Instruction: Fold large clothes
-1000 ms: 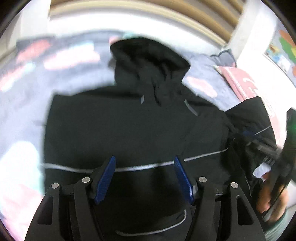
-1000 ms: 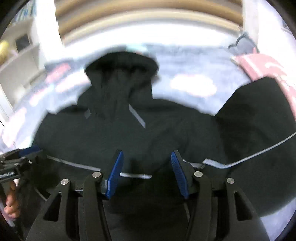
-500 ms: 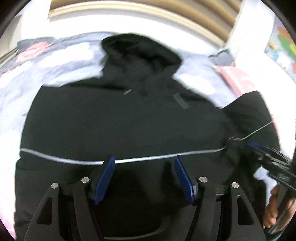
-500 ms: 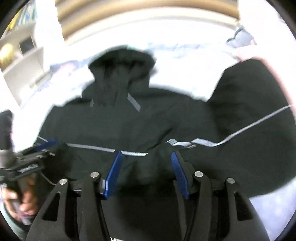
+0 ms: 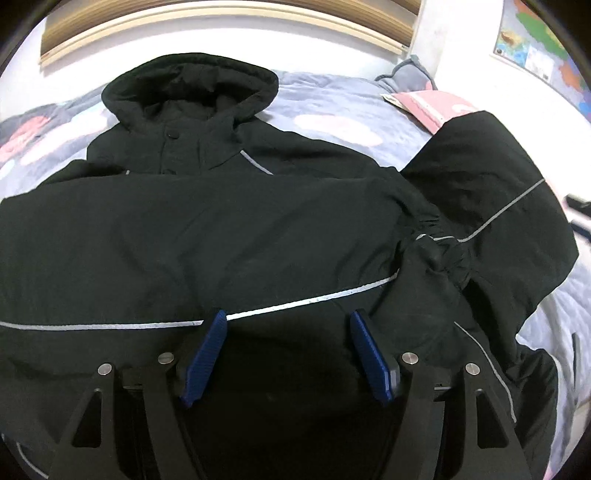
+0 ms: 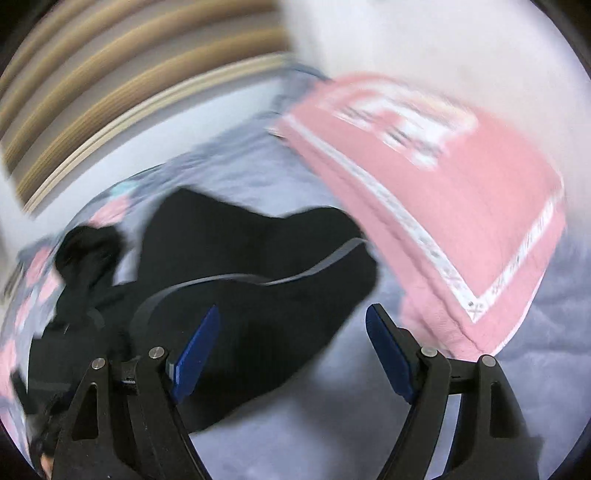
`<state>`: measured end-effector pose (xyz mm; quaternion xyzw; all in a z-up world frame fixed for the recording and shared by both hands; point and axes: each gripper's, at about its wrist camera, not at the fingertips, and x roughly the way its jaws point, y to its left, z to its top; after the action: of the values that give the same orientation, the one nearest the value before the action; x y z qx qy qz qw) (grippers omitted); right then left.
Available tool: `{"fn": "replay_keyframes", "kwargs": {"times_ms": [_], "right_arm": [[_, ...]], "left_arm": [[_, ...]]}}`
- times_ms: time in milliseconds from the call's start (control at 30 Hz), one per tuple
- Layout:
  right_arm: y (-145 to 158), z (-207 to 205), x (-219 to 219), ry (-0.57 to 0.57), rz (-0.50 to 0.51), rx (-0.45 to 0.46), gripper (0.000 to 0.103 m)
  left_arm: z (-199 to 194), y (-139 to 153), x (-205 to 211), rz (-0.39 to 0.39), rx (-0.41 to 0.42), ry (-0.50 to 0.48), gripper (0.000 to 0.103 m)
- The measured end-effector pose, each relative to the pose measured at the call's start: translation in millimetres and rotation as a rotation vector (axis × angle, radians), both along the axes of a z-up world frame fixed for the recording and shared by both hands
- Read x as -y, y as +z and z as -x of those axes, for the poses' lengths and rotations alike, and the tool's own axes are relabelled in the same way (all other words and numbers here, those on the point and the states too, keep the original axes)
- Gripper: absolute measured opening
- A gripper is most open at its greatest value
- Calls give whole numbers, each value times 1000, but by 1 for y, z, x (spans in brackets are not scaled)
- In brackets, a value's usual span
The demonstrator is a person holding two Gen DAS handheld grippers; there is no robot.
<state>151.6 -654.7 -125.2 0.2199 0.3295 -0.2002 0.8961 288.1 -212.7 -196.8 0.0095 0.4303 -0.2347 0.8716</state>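
A black hooded jacket point(image 5: 221, 229) with thin grey reflective stripes lies front-up on a bed, hood point(image 5: 192, 88) at the far end. One sleeve is folded across the chest; the other sleeve point(image 5: 491, 206) sticks out to the right. My left gripper point(image 5: 288, 325) is open and empty just above the jacket's lower body. My right gripper point(image 6: 291, 325) is open and empty, over the outstretched sleeve point(image 6: 258, 266) and the sheet; that view is blurred.
The bed has a pale blue sheet point(image 5: 332, 107) with pink and white cloud shapes. A pink pillow point(image 6: 424, 192) lies to the right, next to the sleeve. A wooden headboard point(image 5: 221, 14) and a white wall are behind.
The right gripper has swung to the right, from the jacket's middle to the outstretched sleeve and pillow, and it has left the left wrist view. The left gripper has stayed over the lower body.
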Motion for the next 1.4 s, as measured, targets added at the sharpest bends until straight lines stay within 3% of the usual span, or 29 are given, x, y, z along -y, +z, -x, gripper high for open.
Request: {"fn": "replay_keyframes", "kwargs": {"times_ms": [200,367,400,433,467,500,633,800,900,1000,1133,1233,1400], "right_arm": [[-67,-38,68,-51,-234,13,83],[-94,-75,83,-10,-383,60,84],[-93,-80,80,12,-372,70,73],[-91,-85,76,47,-366,77,38],[-89,-88,74,75,-363,77,21],[-79,-86,68,87,-316,76,13],[-29,-55,57,36,-56,76,13],[17,1,91,-132,105,99,13],[7,13,115,-163,48,68,12],[-20,9,120,-178,43,-11,12],[-29,12,116,-177,8,-29,12],[-7,7,86,-117,33,0,12],[39,-8,-1,37,139,23,13]], "left_arm": [[6,-3,3,-33,43,-4,72],[7,-4,4,-44,55,-9,73],[7,-4,4,-48,57,-9,74],[8,-5,5,-52,58,-10,74],[8,-5,5,-56,59,-10,74],[8,-5,6,-64,61,-10,74],[9,5,12,-94,60,-15,74],[18,48,17,-22,133,-53,74],[5,42,23,3,63,-42,74],[-17,-2,27,-84,-81,12,74],[-9,5,28,-89,-41,-19,74],[-5,20,10,-43,-26,-10,74],[5,54,-38,37,15,55,74]]}}
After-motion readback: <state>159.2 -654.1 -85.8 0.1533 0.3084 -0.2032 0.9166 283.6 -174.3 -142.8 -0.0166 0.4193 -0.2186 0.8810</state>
